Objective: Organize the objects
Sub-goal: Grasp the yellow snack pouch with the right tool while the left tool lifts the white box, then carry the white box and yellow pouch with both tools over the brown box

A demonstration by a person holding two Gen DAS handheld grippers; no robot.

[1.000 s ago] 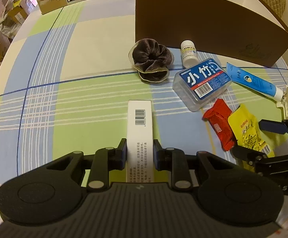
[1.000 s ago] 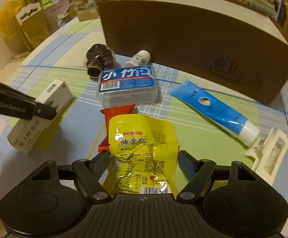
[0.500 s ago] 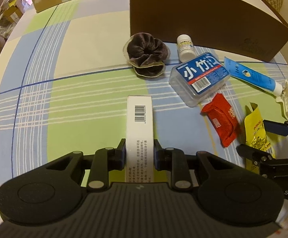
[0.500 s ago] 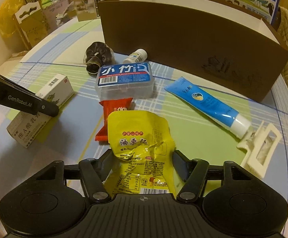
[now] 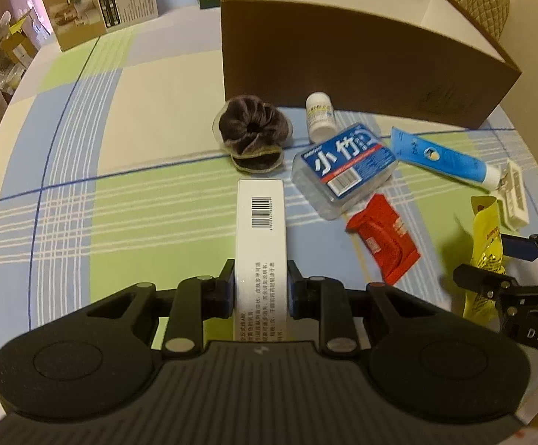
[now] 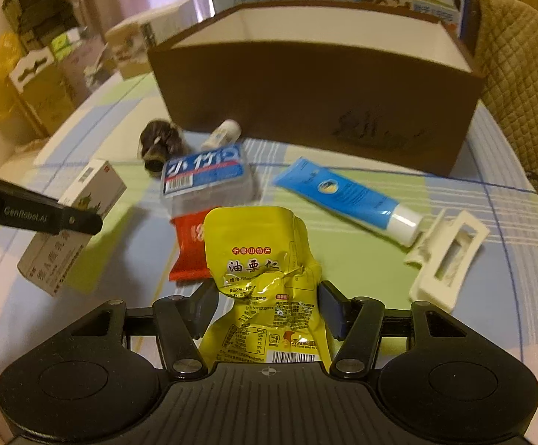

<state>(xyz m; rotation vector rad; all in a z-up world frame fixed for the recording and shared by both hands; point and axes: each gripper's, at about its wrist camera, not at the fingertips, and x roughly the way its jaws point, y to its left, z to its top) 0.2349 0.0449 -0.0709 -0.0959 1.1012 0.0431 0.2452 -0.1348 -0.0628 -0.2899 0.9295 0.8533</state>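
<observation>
Yellow snack pouch (image 6: 265, 270), right gripper (image 6: 269, 309) closing on it; white medicine box (image 5: 261, 244) clenched in left gripper (image 5: 261, 283); lift both toward cardboard box (image 5: 361, 70) at twelve o'clock, keeping grips firm.

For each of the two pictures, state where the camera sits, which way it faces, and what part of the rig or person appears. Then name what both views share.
Left wrist: sits on the left tongs, looking forward and down at the table; its fingers clamp the white box; the right tongs show at right.
Right wrist: sits on the right tongs, facing the brown box; jaws closing around the yellow packet; a left finger shows at left.
Shared: scrunchie, bottle, blue tube.
</observation>
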